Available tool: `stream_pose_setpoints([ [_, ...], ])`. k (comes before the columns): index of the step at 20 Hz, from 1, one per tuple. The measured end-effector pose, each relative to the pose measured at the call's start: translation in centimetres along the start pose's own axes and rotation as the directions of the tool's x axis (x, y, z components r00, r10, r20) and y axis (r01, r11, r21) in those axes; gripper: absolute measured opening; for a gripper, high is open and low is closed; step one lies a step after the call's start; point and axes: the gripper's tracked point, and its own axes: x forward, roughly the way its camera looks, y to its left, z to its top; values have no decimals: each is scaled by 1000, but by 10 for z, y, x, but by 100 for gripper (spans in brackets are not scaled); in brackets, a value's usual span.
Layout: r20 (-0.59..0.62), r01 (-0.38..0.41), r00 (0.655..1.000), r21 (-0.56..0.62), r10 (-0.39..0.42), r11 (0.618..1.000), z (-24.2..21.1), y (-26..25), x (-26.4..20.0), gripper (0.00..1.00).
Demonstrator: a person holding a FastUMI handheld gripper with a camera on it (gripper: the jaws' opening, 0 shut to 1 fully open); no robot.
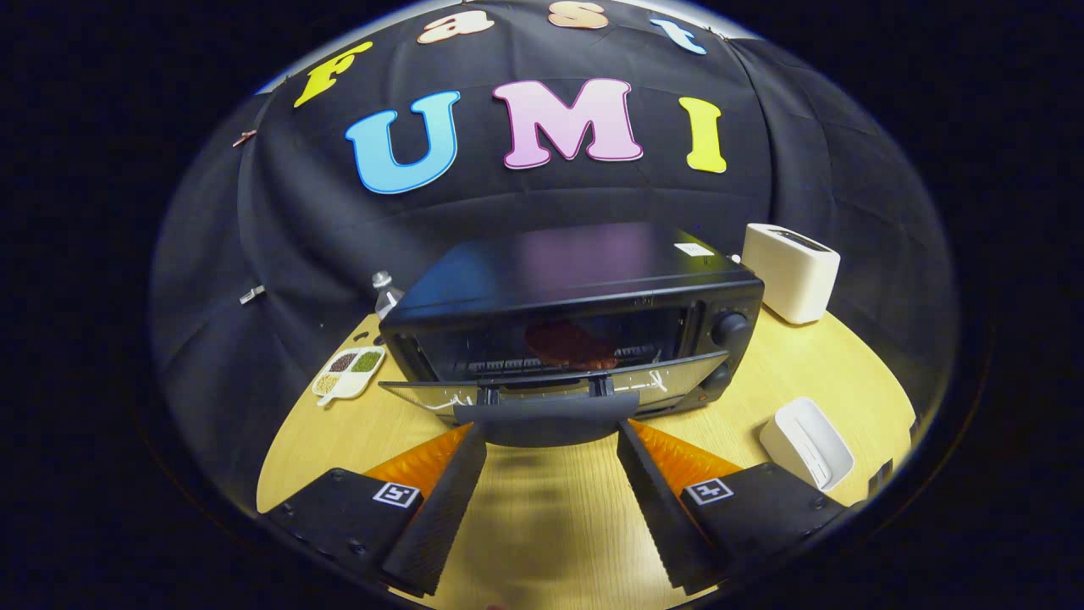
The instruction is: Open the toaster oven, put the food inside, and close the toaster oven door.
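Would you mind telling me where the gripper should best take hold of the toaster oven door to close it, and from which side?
Grip the door handle, the bar along the free front edge of the open door, farthest from the hinge. Come from the front: the handle juts toward the gripper, whose open fingers flank its two ends. Probably closing on it from below lets you swing the door up toward the toaster oven, where the food already sits.

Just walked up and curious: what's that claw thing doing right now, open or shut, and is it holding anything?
Gripper: open, holding nothing; its fingertips sit on either side of the handle of the toaster oven door, not pressing on it.
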Motion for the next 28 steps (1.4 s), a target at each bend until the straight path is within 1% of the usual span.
stream_pose_setpoints([
  [3, 18, 25, 1000, -7, -25, 1000, 11, -8, 4, 100],
  [6, 8, 36, 999, -17, -36, 999, 9, -13, 3, 100],
  [9, 8, 35, 999, -29, -35, 999, 11, -17, -4, 100],
  [12, 28, 46, 999, -48, -45, 998, 23, -30, -16, 100],
  [16, 103, 69, 993, -62, -62, 996, 66, -57, -37, 100],
  [21, 194, 73, 980, -82, -55, 994, 123, -93, -59, 99],
  [28, 247, 44, 969, -123, -13, 991, 167, -129, -79, 100],
])
